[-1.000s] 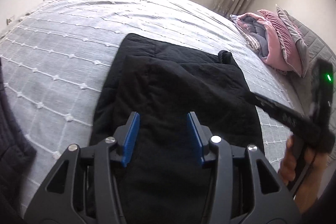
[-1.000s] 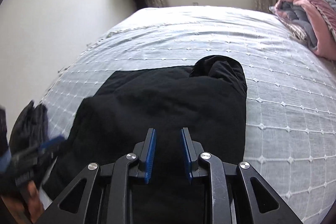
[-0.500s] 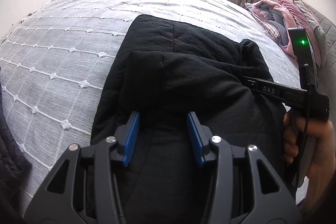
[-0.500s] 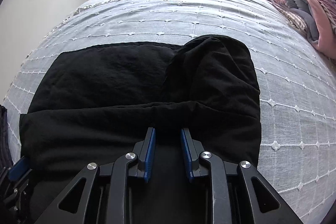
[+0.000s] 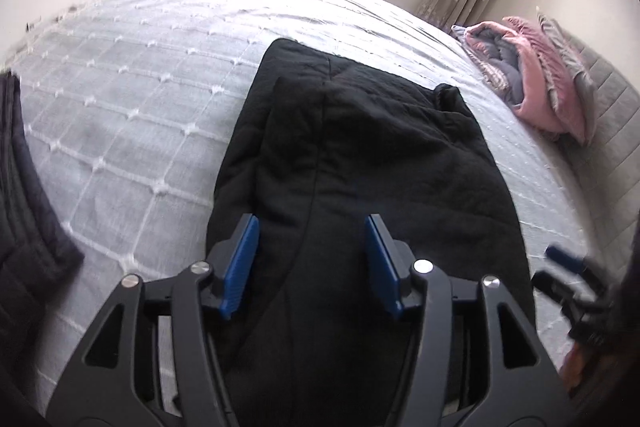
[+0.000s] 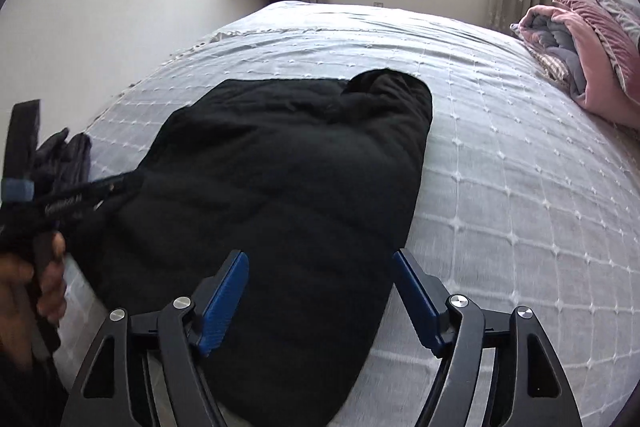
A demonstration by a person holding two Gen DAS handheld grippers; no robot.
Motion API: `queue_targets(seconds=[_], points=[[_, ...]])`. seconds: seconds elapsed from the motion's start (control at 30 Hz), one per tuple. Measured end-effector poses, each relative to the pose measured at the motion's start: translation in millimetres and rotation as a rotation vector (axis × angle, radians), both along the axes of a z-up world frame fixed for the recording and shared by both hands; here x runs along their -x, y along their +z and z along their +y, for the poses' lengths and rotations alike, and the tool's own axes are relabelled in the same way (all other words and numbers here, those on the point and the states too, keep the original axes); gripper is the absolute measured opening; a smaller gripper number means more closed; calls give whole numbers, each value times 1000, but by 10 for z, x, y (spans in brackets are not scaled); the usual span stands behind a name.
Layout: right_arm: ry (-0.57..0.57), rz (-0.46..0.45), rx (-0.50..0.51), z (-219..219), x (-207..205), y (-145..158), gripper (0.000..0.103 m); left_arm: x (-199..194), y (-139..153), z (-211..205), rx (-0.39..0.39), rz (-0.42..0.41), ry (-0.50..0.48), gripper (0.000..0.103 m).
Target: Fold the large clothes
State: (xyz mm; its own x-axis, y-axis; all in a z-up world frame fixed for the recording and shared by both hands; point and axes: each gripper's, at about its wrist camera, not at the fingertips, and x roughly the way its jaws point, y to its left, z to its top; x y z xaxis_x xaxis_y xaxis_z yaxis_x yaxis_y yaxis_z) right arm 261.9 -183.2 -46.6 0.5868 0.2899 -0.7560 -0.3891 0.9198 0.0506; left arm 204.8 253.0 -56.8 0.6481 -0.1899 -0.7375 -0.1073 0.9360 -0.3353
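Fingers (image 5: 240, 259) opening, black jacket (image 5: 360, 163) folded, puffy

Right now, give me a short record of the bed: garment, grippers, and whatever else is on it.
garment: black coat, folded lengthwise, flat on the bedspread
left hand-held gripper: opening, over the coat, nothing pinched
right hand-held gripper: opening, over the coat's near edge, nothing pinched
also on bed: pink bedding pile, dark garment at the left edge
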Motion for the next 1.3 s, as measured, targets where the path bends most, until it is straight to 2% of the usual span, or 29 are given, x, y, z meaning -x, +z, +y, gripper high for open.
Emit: queue_targets(seconds=[0.03, 0.07, 0.2, 0.37, 0.5, 0.57, 0.6, 0.63, 0.7, 0.73, 0.77, 0.87, 0.93, 1.07, 1.3], points=[[16, 14, -17, -61, 128, -50, 46, 25, -29, 36, 14, 8, 3, 57], [37, 30, -28, -89, 222, -105, 30, 39, -77, 82, 26, 25, 7, 57], [70, -32, 3, -87, 369, -231, 28, 72, -216, 172, 85, 41, -10, 57], [88, -75, 105, 16, 426, -391, 28, 156, -232, 99, 36, 27, -15, 57], [72, -49, 42, -74, 419, -400, 28, 318, -131, 203, 103, 41, -9, 58], [63, -37, -1, -165, 388, -411, 29, 395, -99, 290, 113, 34, -2, 63], [60, -24, -17, -176, 366, -396, 29, 429, -108, 342, 110, 35, 15, 72], [57, -14, -30, -197, 365, -377, 31, 449, -132, 381, 109, 44, 28, 77], [33, 15, -64, -251, 329, -341, 42, 461, -213, 444, 144, 68, 19, 79], [10, 34, -89, -295, 311, -336, 54, 464, -249, 479, 175, 75, 17, 79], [-14, 65, -138, -374, 280, -351, 62, 465, -282, 511, 205, 81, 19, 80], [-39, 160, -292, -551, 183, -413, 67, 452, -359, 544, 282, 104, 27, 80], [-63, 220, -392, -670, 141, -472, 70, 444, -403, 539, 297, 118, 27, 86], [-88, 287, -533, -786, 106, -542, 71, 437, -512, 486, 341, 156, 10, 89], [-161, 374, -651, -792, 50, -755, 85, 407, -541, 371, 339, 173, -12, 94]])
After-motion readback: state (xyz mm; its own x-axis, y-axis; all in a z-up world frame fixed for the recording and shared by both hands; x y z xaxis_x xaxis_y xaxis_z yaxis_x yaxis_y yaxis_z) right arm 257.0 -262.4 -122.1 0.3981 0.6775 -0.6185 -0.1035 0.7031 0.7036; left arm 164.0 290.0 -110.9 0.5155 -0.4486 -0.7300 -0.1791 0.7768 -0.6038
